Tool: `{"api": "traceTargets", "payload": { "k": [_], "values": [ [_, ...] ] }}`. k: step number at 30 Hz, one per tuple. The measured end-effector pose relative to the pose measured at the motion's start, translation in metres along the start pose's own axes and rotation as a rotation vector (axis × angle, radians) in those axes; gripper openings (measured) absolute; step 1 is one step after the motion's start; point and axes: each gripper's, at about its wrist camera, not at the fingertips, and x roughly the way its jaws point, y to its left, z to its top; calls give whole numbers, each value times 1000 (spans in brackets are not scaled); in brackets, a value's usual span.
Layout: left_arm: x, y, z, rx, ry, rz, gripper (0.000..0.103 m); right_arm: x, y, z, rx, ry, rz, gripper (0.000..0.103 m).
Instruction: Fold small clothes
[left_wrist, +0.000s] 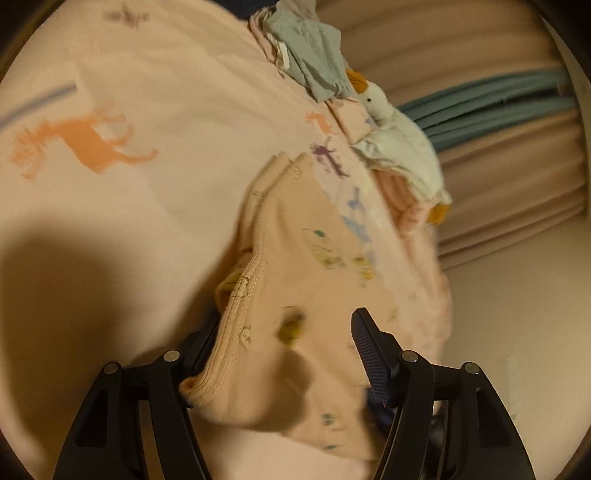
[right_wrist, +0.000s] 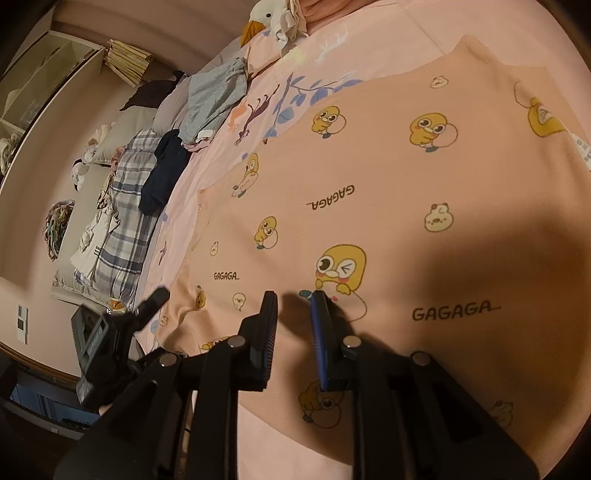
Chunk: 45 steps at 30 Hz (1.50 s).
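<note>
A small peach garment with yellow duck prints and "GAGAGA" lettering (right_wrist: 388, 192) lies spread on the pink bed sheet (right_wrist: 258, 92). In the left wrist view its ribbed edge (left_wrist: 295, 295) drapes between and over my left gripper's (left_wrist: 288, 325) wide-apart fingers; the left finger is hidden under the cloth, so no grip shows. My right gripper (right_wrist: 294, 306) hovers over the garment's near part with its fingers a little apart, holding nothing. The left gripper also shows in the right wrist view (right_wrist: 147, 306) at the garment's left edge.
A pile of grey and dark clothes (right_wrist: 210, 99) and a plaid one (right_wrist: 125, 206) lie along the bed's far side. A white duck plush (left_wrist: 399, 144) lies by the pile. Curtains (left_wrist: 498, 74) hang beyond the bed. The sheet has animal prints (left_wrist: 81, 144).
</note>
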Motion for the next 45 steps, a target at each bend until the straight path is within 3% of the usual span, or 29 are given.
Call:
{"api": "traceTargets", "payload": {
  "k": [3,5,8,10,14,17,19,21,22,24,26,28,30,32,33,34,35,37,38,41,43,45],
  "values": [
    [17,8,10,-79,130,-140,66,0,-1,0,5,0,7,19],
    [28,13,17,-126,188,-150,56,0,-2,0,12,0,10,19],
    [31,19,18,-146,162,-122,32,0,-2,0,6,-2,9,19],
    [31,13,16,-62,120,-33,15,-1,-4,-1,4,-5,12,19],
    [30,-25,-3,226,31,155,11,-2,-7,-1,21,-5,34,18],
    [31,-36,-12,339,6,228,10,-2,-5,-1,-6,-1,28,18],
    [30,-38,-14,358,-5,226,10,2,-3,0,-27,3,6,14],
    [30,-37,-12,325,1,170,10,7,-7,3,-12,2,0,2],
    [29,-38,-11,326,-9,155,10,6,-13,4,32,1,20,1],
    [30,-53,-13,392,-27,187,10,-4,-23,8,108,3,90,8],
    [32,-87,-25,527,-78,223,10,-28,-29,10,134,-42,73,14],
    [36,-118,-42,623,-90,175,10,-66,-32,12,109,-143,3,19],
    [56,-157,-72,747,-17,89,10,-99,-37,10,93,-231,-21,26],
    [83,-181,-103,849,60,101,17,-125,-49,6,87,-300,21,37],
    [101,-189,-119,895,124,130,32,-134,-59,4,106,-335,49,47],
    [116,-192,-132,921,200,149,43,-140,-71,4,161,-361,64,51],
    [131,-189,-144,918,307,155,44,-142,-82,4,216,-372,72,52],
    [137,-180,-150,841,399,112,44,-146,-101,2,295,-368,94,52],
    [133,-175,-148,781,417,78,44,-147,-103,1,301,-366,98,52],
    [110,-177,-137,726,423,-11,48,-148,-103,1,287,-357,111,54],
    [85,-178,-127,693,384,-87,64,-141,-97,4,275,-334,180,55],
    [61,-174,-118,708,289,-74,71,-133,-89,7,256,-313,233,56]
  ]
}}
